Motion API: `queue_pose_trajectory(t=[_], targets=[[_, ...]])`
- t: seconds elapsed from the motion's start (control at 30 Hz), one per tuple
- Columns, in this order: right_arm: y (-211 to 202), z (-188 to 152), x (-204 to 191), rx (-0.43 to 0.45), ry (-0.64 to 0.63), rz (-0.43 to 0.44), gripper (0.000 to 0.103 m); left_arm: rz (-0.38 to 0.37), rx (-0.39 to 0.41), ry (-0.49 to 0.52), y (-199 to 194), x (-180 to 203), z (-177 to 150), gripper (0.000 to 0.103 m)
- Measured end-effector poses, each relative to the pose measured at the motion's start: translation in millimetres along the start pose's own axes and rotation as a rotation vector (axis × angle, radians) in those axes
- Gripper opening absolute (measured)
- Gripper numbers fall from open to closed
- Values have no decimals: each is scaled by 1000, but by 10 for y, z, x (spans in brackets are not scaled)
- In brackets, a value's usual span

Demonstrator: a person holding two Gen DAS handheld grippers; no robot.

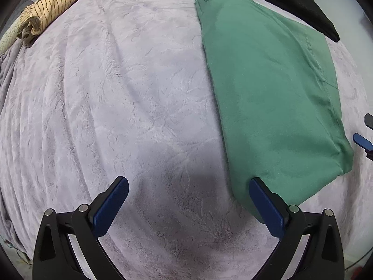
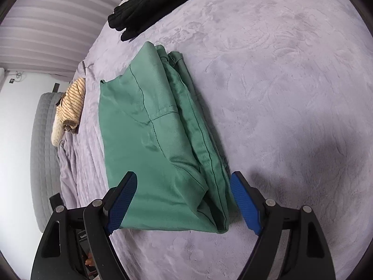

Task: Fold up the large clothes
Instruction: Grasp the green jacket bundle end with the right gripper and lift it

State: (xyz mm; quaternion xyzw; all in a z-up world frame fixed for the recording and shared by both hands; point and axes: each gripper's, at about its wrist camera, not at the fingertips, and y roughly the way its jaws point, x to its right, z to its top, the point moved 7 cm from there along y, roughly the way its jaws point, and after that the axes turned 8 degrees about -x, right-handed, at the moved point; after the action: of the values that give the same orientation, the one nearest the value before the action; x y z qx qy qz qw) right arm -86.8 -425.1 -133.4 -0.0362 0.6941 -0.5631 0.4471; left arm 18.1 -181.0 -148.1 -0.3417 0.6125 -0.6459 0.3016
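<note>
A green garment lies folded into a long flat stack on the lilac bedspread. In the left wrist view it fills the right half. My left gripper is open and empty, above the bedspread, its right finger over the garment's near corner. In the right wrist view the green garment lies straight ahead. My right gripper is open and empty, its jaws standing either side of the garment's near end. The right gripper's blue fingertips show at the left wrist view's right edge.
A yellow striped garment lies bunched at the bedspread's far left corner, also in the right wrist view. A black garment lies beyond the green one, also in the right wrist view. A grey mattress edge and white wall lie at left.
</note>
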Motion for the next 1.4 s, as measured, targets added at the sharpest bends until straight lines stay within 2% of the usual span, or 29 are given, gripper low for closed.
queue_pose_trajectory(t=[0.13,0.3,0.47,0.57,0.7,0.8,0.93,1.0,1.03,1.07,1.1,1.17,1.2,1.4], targets=[[33,140,-5,-10,-25,15,85,-101,29,-19,-118,-7,142,103],[105,319,-37,-33,-54,37,85,-209,29,-40,-125,38,366,103],[231,532,-42,-64,-64,85,85,-308,-20,-27,106,195,547,103],[388,706,11,-86,-54,119,85,-339,-47,-10,311,284,585,103],[634,890,47,-122,-31,182,85,-423,-80,1,497,477,647,103],[769,1011,-38,-134,-36,252,85,-423,-85,15,582,595,665,103],[899,1145,-95,-133,-17,299,86,-400,-88,16,653,642,668,103],[932,1182,-62,-134,23,320,86,-397,-69,27,609,683,664,90],[937,1192,-47,-137,48,327,84,-383,-58,40,561,694,653,80],[933,1194,-54,-140,61,332,64,-381,-45,54,507,714,647,67],[939,1181,-73,-156,66,354,37,-377,-34,67,449,713,642,62],[908,1150,-96,-158,67,380,28,-384,-12,90,306,704,623,48],[851,1127,-133,-150,64,423,23,-393,0,96,235,692,619,46],[534,935,-465,-126,42,565,22,-443,65,129,-239,613,428,43]])
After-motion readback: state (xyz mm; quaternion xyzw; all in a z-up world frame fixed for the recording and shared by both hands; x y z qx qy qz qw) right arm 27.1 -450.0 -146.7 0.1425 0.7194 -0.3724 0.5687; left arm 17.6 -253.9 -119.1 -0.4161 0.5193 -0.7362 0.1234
